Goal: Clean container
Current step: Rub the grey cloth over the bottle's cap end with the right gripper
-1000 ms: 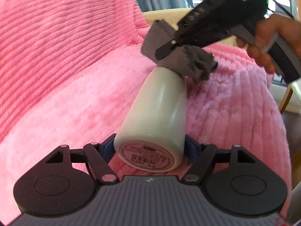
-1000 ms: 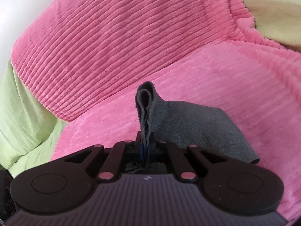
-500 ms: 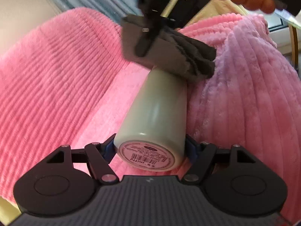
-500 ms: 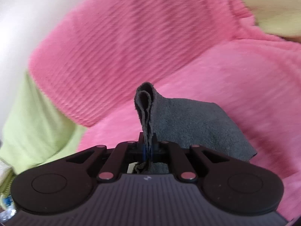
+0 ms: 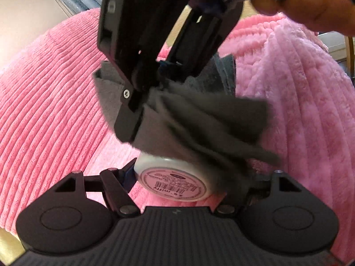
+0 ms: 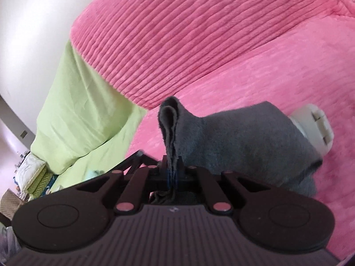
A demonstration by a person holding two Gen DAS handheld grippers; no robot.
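My left gripper point(image 5: 177, 175) is shut on a pale white container point(image 5: 175, 181), held lengthwise; its labelled base faces the camera. My right gripper point(image 6: 172, 175) is shut on a grey cloth point(image 6: 244, 141). In the left wrist view the right gripper point(image 5: 155, 84) presses the cloth point(image 5: 199, 124) down over most of the container's body near the base. In the right wrist view the container's capped end point(image 6: 315, 128) sticks out beyond the cloth at the right.
A pink ribbed blanket point(image 5: 44, 102) covers the seat and backrest behind everything. A light green sheet point(image 6: 77, 110) hangs at the left in the right wrist view. A hand point(image 5: 310, 6) holds the right gripper at top right.
The right gripper has slid the cloth along the container from its far end towards the base, now covering most of it. The left gripper keeps its hold.
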